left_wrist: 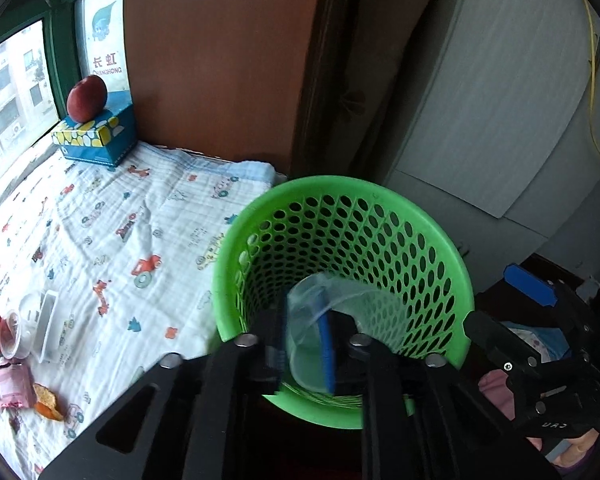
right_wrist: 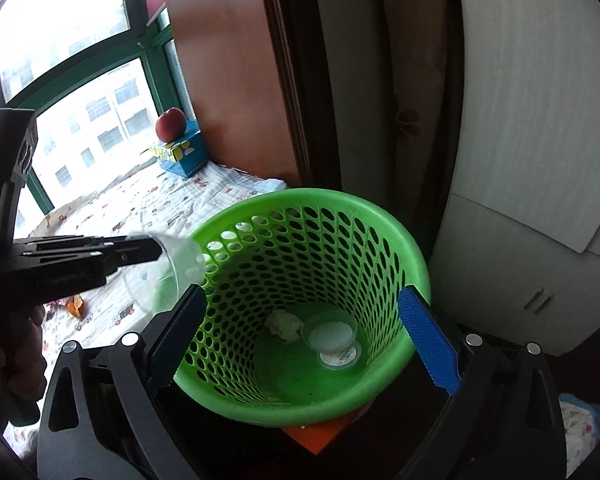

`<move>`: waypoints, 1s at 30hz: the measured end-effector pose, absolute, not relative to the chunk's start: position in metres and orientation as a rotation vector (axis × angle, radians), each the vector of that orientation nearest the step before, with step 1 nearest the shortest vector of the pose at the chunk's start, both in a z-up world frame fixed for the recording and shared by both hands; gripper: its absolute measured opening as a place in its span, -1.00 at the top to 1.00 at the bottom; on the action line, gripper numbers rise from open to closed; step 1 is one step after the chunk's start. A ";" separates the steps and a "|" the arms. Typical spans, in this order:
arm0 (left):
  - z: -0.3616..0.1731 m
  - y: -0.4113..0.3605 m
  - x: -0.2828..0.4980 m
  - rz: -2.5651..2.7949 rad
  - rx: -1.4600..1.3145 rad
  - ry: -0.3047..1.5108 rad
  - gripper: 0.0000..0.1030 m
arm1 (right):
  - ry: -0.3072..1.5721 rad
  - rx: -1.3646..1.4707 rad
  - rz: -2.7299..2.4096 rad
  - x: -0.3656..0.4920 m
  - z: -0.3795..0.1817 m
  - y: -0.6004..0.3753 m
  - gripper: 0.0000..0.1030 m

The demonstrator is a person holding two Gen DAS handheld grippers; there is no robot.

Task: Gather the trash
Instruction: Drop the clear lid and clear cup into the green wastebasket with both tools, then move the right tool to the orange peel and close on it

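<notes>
My left claw (left_wrist: 305, 344) clamped on clear plastic cup (left_wrist: 313, 320), held over rim of green basket (left_wrist: 439, 240). My right claw (right_wrist: 303, 340) wide open above basket; cup lid (right_wrist: 331, 336), crumpled paper (right_wrist: 284, 325) on bottom.

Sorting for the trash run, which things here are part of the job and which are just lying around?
Job: clear plastic cup in the left claw, green basket, wrappers, orange peel, empty cups.
Lying about: apple, tissue box, patterned cloth.

The perforated basket (right_wrist: 339, 208) is bright green. The apple (left_wrist: 86, 99) is red on a blue, yellow-spotted tissue box (left_wrist: 96, 140). The white bedsheet (left_wrist: 112, 240) carries small cartoon prints.
</notes>
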State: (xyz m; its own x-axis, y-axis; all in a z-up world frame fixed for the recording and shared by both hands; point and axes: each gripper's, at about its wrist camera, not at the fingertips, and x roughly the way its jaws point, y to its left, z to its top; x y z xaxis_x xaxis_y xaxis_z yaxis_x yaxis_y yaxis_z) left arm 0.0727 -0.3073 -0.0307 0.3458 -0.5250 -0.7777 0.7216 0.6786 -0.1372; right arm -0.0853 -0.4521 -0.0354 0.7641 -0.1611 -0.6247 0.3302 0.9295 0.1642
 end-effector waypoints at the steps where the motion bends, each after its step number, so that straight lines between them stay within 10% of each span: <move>1: -0.031 -0.308 0.072 -0.822 0.250 0.903 0.41 | 0.649 0.275 -0.272 -0.087 -0.035 -0.452 -0.85; 19: 0.006 -0.233 0.068 -0.691 0.222 0.720 -0.87 | 0.628 0.241 -0.182 -0.068 -0.025 -0.419 -0.85; 30: 0.021 -0.156 0.077 -0.592 0.216 0.660 -0.87 | 0.646 0.166 -0.079 -0.028 -0.017 -0.371 -0.85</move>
